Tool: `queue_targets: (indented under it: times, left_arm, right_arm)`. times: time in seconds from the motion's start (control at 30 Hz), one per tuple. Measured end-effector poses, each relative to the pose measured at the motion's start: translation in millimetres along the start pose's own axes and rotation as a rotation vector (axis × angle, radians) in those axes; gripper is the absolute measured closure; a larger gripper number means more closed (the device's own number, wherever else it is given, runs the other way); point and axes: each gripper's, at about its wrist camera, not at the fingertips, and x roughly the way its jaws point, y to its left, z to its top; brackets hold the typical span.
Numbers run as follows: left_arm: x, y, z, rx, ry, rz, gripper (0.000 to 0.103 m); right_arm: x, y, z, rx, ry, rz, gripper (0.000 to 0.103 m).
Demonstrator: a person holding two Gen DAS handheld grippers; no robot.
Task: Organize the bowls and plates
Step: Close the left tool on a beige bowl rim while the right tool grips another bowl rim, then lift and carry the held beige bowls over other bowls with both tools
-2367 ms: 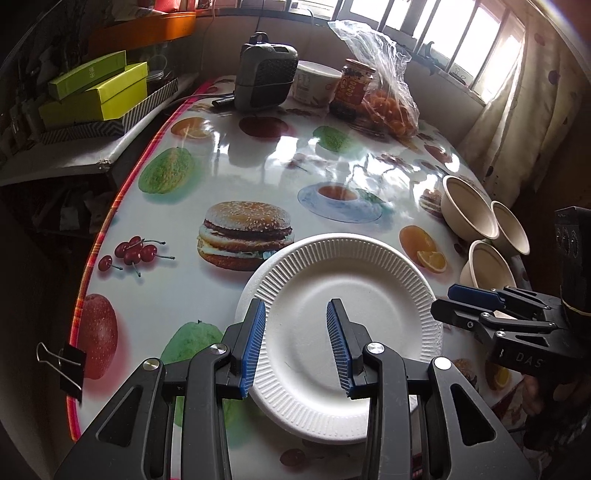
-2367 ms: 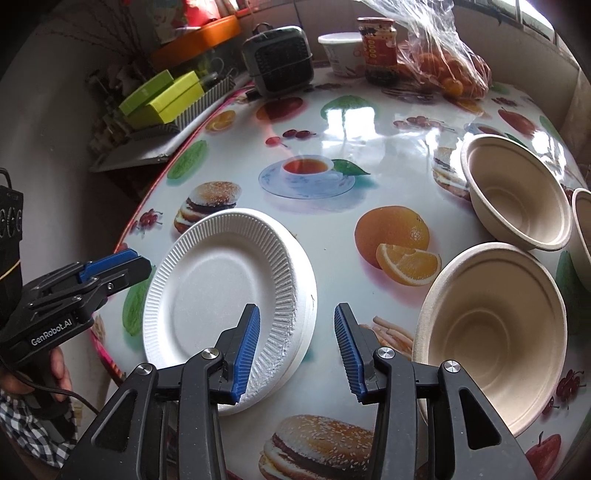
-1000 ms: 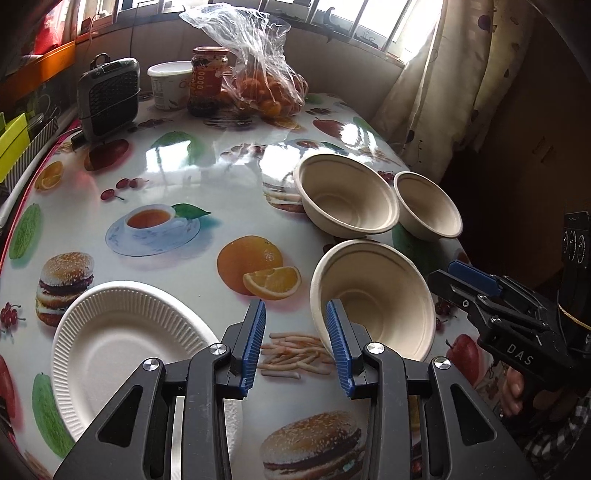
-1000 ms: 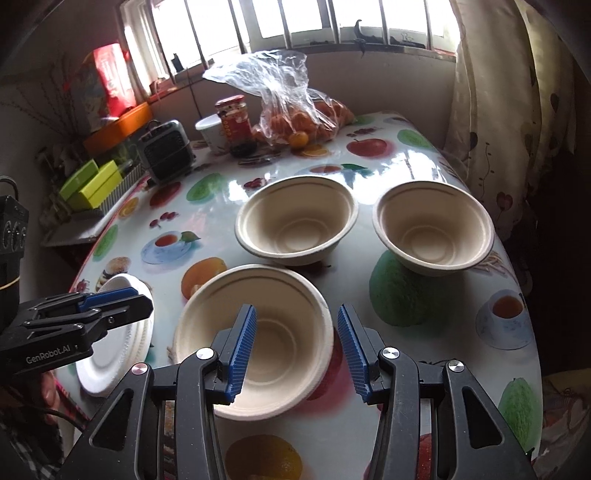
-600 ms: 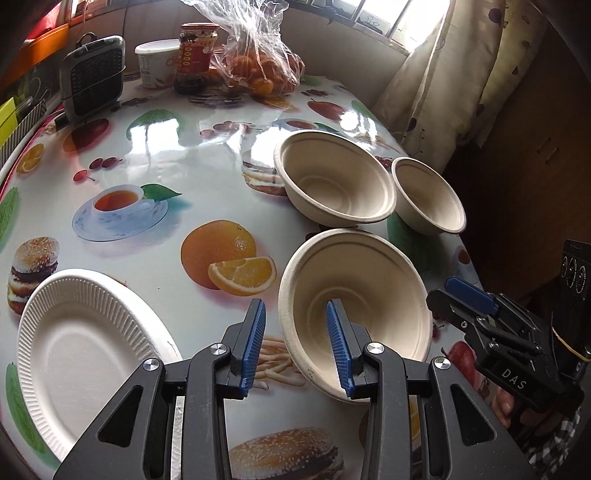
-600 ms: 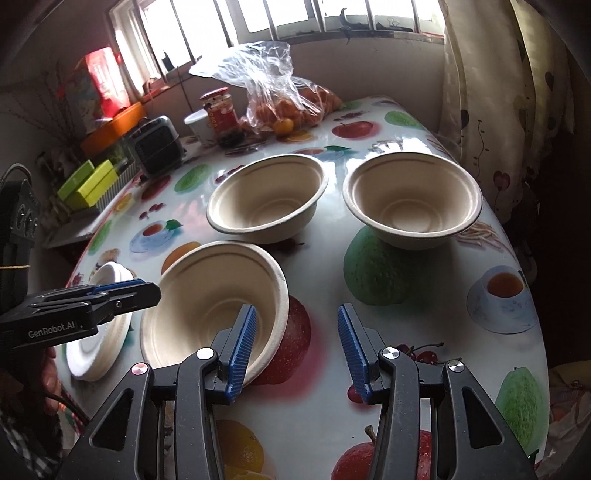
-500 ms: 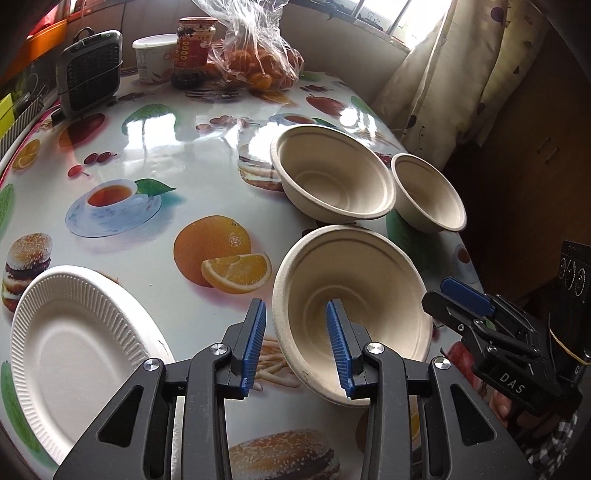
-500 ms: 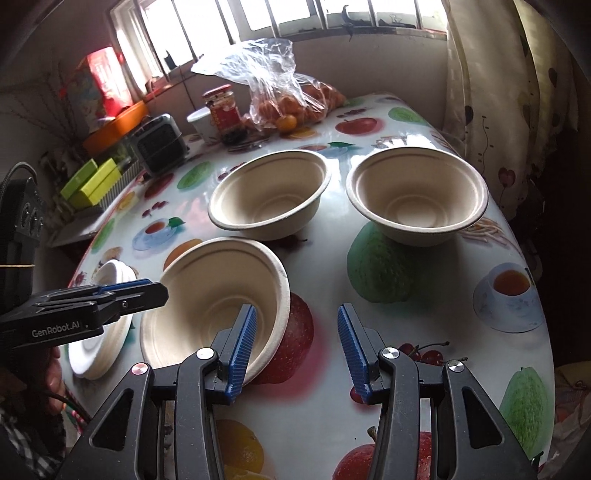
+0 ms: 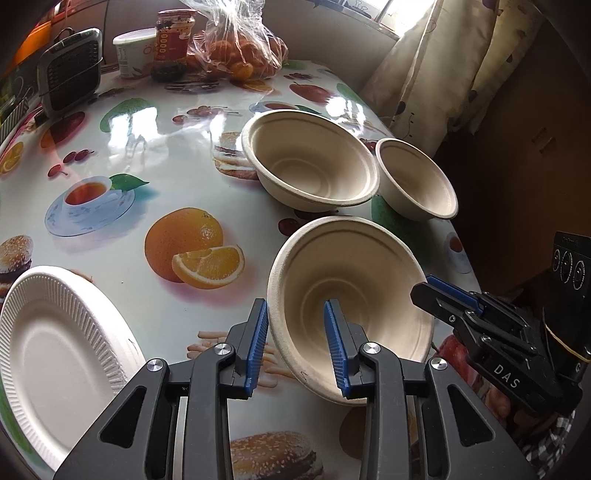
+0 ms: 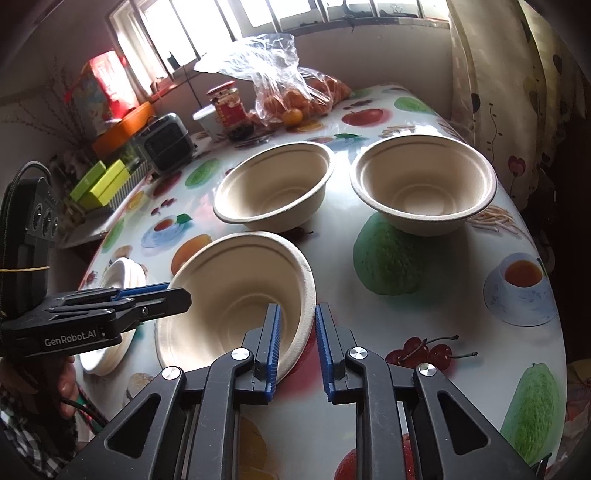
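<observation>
Three beige paper bowls stand on the fruit-print table. The near bowl (image 9: 354, 280) (image 10: 236, 288) sits tilted. My right gripper (image 10: 298, 347) straddles its right rim, one pad inside and one outside, the jaws closing and pinching the wall; the left wrist view shows it (image 9: 424, 291) clamped at that rim. My left gripper (image 9: 295, 347) straddles the opposite rim, closing, with a gap still at the inner pad. Behind stand the middle bowl (image 9: 314, 166) (image 10: 273, 184) and the far bowl (image 9: 417, 181) (image 10: 421, 184). A white paper plate (image 9: 55, 350) (image 10: 125, 277) lies at the left.
At the back of the table are a bag of oranges (image 9: 240, 48), a red jar (image 9: 171, 33), a white tub (image 9: 131, 51) and a small grey heater (image 9: 70, 70). A curtain (image 10: 517, 92) hangs past the table's right edge. Green boxes (image 10: 99, 181) lie on a side shelf.
Both grippers swung from the plate to the near bowl and came down over its rims. The right jaws narrowed sharply onto the rim, and the bowl has tipped.
</observation>
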Motion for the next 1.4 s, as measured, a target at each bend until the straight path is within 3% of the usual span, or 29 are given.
queue_targets:
  times: [0.57, 0.87, 1.0, 1.4]
  left_arm:
    - [13, -33, -8, 0.076, 0.061, -0.054, 0.07]
    - [7, -29, -4, 0.069, 0.038, -0.039, 0.07]
    - [-2, -28, 2, 0.084, 0.01, -0.018, 0.07]
    - [-15, -2, 57, 0.02, -0.089, 0.012, 0.07]
  right_arm:
    - [-23, -27, -16, 0.054, 0.007, -0.056, 0.084]
    - [-29, -31, -13, 0.067, -0.017, -0.065, 0.084]
    - [-35, -32, -3, 0.064, -0.044, -0.074, 0.078]
    - [-34, -13, 53, 0.03, -0.093, -0.059, 0.076]
